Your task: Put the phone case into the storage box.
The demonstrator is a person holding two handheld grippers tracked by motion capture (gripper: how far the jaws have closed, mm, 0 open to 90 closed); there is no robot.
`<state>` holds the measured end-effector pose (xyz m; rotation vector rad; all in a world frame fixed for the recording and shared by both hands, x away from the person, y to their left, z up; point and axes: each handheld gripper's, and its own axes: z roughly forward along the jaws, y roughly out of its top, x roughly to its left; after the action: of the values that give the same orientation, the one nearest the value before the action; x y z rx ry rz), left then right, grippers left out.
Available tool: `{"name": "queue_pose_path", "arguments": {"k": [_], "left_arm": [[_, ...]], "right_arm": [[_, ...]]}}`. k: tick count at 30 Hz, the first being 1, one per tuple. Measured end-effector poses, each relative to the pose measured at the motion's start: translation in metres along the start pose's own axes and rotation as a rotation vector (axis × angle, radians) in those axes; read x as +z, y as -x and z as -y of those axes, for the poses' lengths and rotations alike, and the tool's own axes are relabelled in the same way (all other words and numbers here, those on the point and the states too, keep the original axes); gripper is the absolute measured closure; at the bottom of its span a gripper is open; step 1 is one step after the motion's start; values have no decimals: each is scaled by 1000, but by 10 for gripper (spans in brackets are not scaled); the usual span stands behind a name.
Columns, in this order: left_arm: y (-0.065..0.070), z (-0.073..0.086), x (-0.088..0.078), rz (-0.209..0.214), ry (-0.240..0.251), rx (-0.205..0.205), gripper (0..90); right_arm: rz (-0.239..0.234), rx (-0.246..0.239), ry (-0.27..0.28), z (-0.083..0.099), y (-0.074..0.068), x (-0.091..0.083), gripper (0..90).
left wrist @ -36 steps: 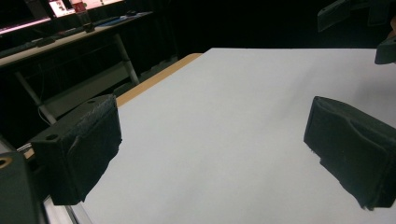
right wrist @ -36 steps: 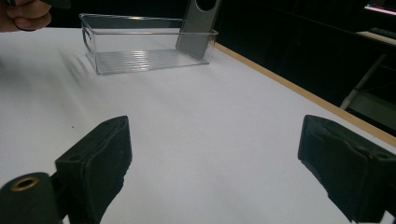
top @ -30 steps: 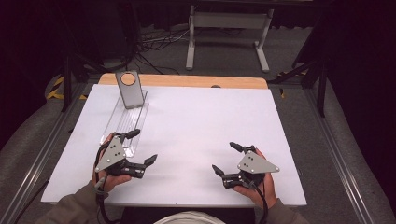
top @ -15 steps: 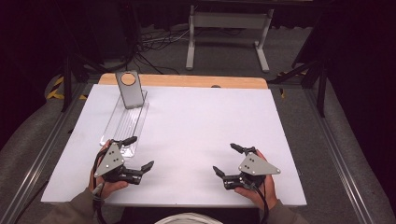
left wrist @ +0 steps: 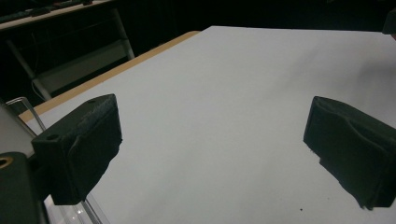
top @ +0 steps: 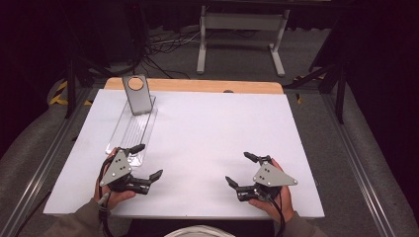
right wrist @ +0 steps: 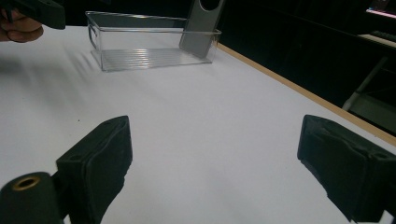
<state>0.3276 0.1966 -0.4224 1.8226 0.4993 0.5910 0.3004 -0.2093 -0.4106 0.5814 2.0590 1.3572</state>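
Note:
My left gripper [top: 148,160] rests open on the near left of the white table [top: 207,123], with nothing between its jaws. Its upper jaw tip lies at the near end of a clear plastic tray [top: 132,131]. A grey slab with a tan round spot [top: 137,94] leans upright at the tray's far end. On the near right, my right gripper [top: 238,168] is open and holds nothing. In the left gripper view, the left gripper [left wrist: 212,149] has bare white table between its jaws. The right gripper [right wrist: 219,163] faces the tray [right wrist: 149,49] and slab [right wrist: 203,25].
A wooden strip [top: 197,85] runs along the table's far edge. Beyond it a grey stand [top: 239,29] and cables lie on the dark floor. Metal rails flank the table. The person's left hand [right wrist: 21,28] shows at the top left of the right gripper view.
My left gripper has slid a little toward the near edge of the table, still open. The right gripper has barely moved.

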Motion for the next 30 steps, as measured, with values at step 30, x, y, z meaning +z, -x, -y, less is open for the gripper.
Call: {"name": "queue_pose_path", "arguments": {"k": [30], "left_arm": [[8, -1, 8, 43, -11, 38, 48]], "right_arm": [[54, -23, -44, 2, -5, 6, 133]]}}
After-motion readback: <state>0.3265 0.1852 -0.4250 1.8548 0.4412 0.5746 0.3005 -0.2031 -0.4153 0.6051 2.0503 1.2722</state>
